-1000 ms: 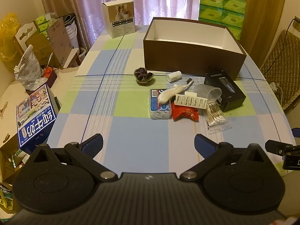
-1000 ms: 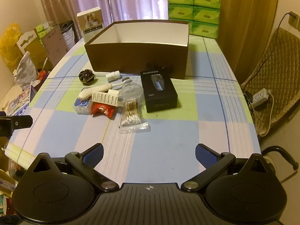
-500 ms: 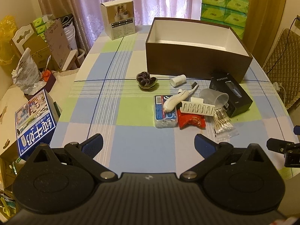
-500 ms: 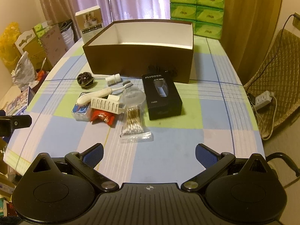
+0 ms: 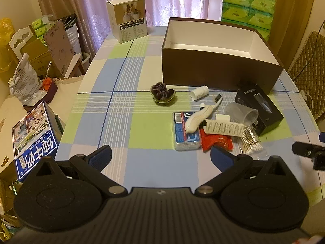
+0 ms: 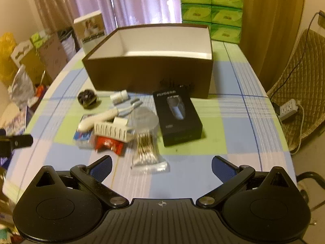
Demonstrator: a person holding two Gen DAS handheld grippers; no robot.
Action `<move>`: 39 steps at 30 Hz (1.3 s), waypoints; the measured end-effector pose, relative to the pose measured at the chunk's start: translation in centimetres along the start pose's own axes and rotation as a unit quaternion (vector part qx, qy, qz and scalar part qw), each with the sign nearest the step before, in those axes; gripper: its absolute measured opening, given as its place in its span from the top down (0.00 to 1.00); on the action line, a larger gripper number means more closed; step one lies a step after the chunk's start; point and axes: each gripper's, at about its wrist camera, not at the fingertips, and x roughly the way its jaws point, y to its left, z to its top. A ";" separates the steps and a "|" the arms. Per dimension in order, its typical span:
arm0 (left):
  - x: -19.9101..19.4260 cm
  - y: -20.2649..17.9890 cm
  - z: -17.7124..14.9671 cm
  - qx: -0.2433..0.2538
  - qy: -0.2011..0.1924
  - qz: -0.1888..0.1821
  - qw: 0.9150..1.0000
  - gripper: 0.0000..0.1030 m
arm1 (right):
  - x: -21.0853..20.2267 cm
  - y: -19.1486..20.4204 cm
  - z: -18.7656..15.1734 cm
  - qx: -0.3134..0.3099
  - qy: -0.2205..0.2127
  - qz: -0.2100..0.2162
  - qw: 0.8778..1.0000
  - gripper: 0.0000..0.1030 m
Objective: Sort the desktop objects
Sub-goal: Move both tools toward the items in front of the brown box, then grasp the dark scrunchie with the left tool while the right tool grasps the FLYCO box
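Status: nothing sorted yet, judging by the layout. The brown box (image 5: pixel 221 69) at the far edge of the tabletop (image 5: pixel 126 93) shows only its white inside; no item visible in it.

Left to right across the tabletop:
- dark scrunchie (image 5: pixel 162 91) on a small dish, alone, mid-table, just in front of the box's left corner
- white bottle (image 5: pixel 199 93) lying on its side, close to the box front
- blue packet (image 5: pixel 186 134) with the white toothbrush (image 5: pixel 200 117) lying across it
- red sachet (image 5: pixel 217 141), white comb-like rack (image 5: pixel 224 128) resting partly on it
- clear cup (image 5: pixel 241 113) tipped on its side, behind the rack
- bag of cotton swabs (image 6: pixel 145 151), nearest the tabletop's front edge
- black shaver box (image 6: pixel 177 117), rightmost, just in front of the box's right corner

The middle items overlap in one heap; the scrunchie and shaver box are the clean first picks.

Left gripper (image 5: pixel 160 158): jaws wide, empty, hovering over the front edge, the blue packet nearest ahead.
Right gripper (image 6: pixel 161 165): jaws wide, empty, over the front edge, swab bag right in front of it.

The right wrist view is motion-blurred, so small labels are unreadable.

Remaining: every item still to go, presumably into the box.
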 end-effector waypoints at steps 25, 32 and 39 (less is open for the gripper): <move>6.3 3.0 3.3 0.024 -0.011 -0.040 0.999 0.01 | 7.9 -4.0 2.3 -0.063 -0.005 0.047 0.997 0.10; 8.1 3.2 3.5 0.027 -0.002 -0.050 0.998 0.01 | 11.5 -4.1 2.7 -0.101 0.020 0.022 0.994 0.17; 9.7 3.6 3.8 0.027 0.009 -0.052 0.998 0.01 | 13.6 -4.2 3.1 -0.111 0.031 0.016 0.993 0.26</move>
